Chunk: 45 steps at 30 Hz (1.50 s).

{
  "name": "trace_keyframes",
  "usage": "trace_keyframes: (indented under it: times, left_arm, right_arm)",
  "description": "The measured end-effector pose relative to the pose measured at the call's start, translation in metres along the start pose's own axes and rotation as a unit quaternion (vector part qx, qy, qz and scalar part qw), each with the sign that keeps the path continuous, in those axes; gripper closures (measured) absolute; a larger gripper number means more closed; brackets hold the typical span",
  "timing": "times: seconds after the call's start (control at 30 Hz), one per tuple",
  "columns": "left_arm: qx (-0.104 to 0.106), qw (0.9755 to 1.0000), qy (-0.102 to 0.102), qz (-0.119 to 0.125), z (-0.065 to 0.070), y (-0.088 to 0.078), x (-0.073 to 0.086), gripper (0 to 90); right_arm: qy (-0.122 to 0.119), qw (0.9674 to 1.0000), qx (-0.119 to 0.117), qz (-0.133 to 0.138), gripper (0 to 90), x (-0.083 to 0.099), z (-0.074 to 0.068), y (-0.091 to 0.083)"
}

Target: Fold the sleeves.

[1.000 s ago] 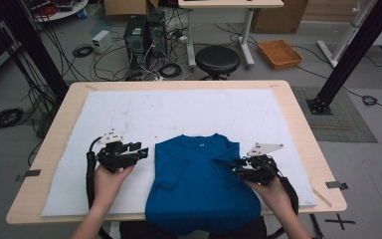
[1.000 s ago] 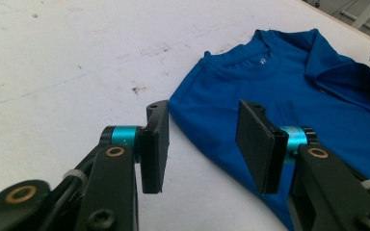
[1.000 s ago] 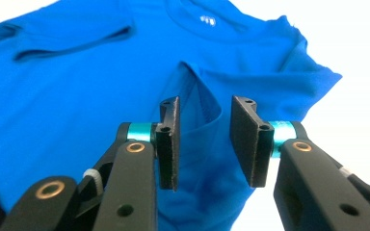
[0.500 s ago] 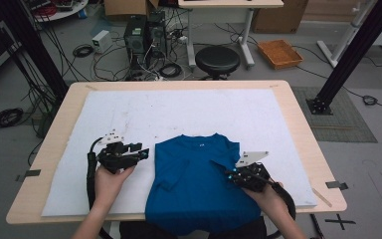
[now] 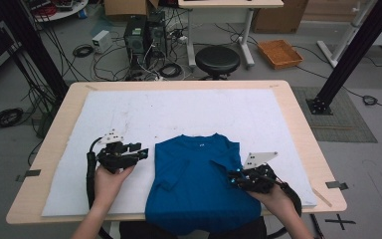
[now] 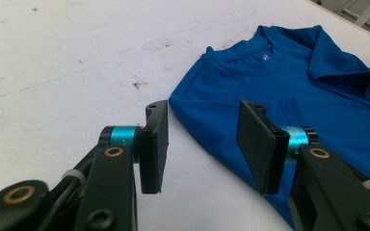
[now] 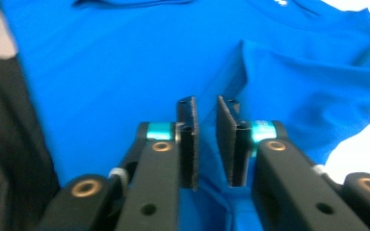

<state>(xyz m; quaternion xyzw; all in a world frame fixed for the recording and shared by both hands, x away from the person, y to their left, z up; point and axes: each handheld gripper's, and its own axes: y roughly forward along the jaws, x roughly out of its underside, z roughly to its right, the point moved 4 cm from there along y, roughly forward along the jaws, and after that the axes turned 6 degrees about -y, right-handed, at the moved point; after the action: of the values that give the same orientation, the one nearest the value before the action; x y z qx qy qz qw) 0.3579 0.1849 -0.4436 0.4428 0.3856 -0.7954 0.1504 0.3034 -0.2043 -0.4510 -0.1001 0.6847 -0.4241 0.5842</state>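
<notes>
Blue cloth marks our landmark: the T-shirt (image 5: 199, 189) lies flat on the white mat (image 5: 129, 114), hem over the near edge. Our left gripper (image 5: 138, 153), jaws wide and empty, waits just beside its sleeve. Our right gripper (image 5: 233, 178), over the opposite sleeve, has just been parting slightly, nothing gripped.

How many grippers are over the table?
2. The left gripper is beside the blue shirt, over the white mat; the right gripper is on the shirt's other side.
</notes>
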Motion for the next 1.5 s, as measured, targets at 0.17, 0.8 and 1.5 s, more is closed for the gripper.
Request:
trace_keyframes:
  times: [0.17,0.8,1.5]
  left_arm:
    - [0.0,1.0,-0.002,0.002,0.001,0.0,0.0,54.5]
    - [0.0,1.0,-0.004,0.005,-0.001,-0.001,-0.001,52.7]
    - [-0.003,0.9999,-0.01,0.004,-0.001,0.005,-0.002,52.1]
  right_arm:
    - [-0.001,0.9991,0.019,-0.038,74.6,0.001,-0.003,0.017]
    - [-0.013,0.9999,0.002,0.005,67.2,-0.003,-0.004,-0.001]
    - [0.2,0.9727,0.117,0.014,88.3,0.001,0.105,0.022]
